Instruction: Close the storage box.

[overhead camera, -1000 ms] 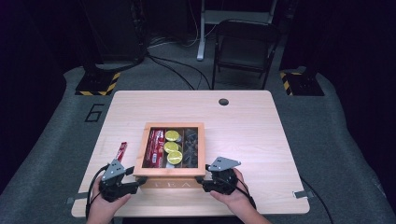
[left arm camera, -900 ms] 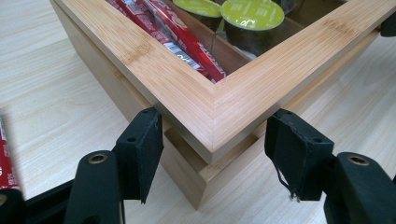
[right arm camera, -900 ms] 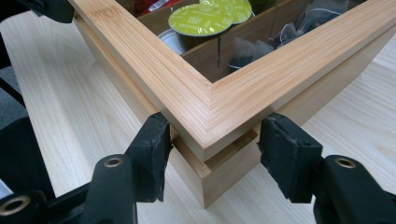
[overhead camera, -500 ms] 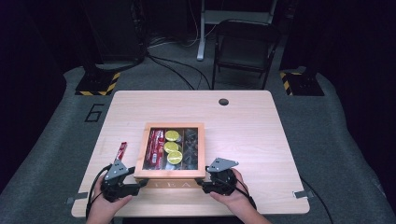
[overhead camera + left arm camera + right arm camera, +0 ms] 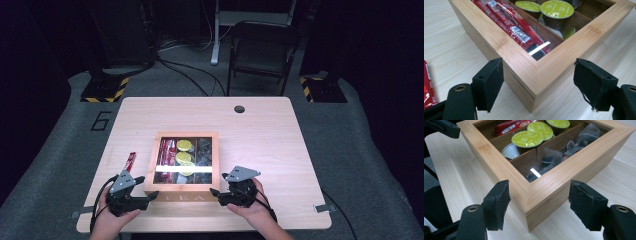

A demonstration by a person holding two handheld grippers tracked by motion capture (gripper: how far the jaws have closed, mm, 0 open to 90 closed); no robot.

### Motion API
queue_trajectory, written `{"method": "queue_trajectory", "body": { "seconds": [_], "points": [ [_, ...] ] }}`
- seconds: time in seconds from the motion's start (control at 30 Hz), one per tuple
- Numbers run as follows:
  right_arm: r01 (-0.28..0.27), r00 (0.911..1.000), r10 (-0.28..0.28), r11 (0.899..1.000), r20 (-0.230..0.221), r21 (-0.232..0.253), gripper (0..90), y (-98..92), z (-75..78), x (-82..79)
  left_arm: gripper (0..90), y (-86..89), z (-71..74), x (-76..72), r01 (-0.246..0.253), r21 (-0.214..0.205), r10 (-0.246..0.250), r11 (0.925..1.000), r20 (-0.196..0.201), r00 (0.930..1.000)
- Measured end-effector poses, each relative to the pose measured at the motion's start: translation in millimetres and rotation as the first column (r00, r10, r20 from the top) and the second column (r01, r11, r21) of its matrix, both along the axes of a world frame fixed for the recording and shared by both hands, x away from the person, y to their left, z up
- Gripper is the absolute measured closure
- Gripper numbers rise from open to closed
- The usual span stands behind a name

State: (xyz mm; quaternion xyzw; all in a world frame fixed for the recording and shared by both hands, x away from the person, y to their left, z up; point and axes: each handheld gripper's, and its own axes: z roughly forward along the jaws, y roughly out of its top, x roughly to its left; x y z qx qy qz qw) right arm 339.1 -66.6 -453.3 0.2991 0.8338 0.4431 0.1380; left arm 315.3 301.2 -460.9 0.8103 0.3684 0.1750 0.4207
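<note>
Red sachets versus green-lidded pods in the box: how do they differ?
The red sachets are long, flat packets lying lengthwise in one end compartment; the green-lidded pods are round cups standing upright in the middle one. Both sit under the glass lid of the wooden box.

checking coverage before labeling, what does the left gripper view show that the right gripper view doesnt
Left gripper view only: a loose red packet on the table beside the box, and the red packets inside up close, under the glass lid.

Right gripper view only: the compartment of dark tea bags, and part of the other tool at the top left.

Both: one near corner of the wooden box between open jaws, plus the green-lidded pods.
</note>
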Motion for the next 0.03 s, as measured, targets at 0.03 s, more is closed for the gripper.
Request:
{"method": "queue_trajectory", "body": {
  "seconds": [0.03],
  "points": [
    [0.001,1.0,-0.001,1.0,0.009,0.001,32.7,-0.9,0.7,0.7,24.5,0.4,0.9,-0.1,-0.002,-0.006,0.002,1.0,0.006,1.0]
  ]
}}
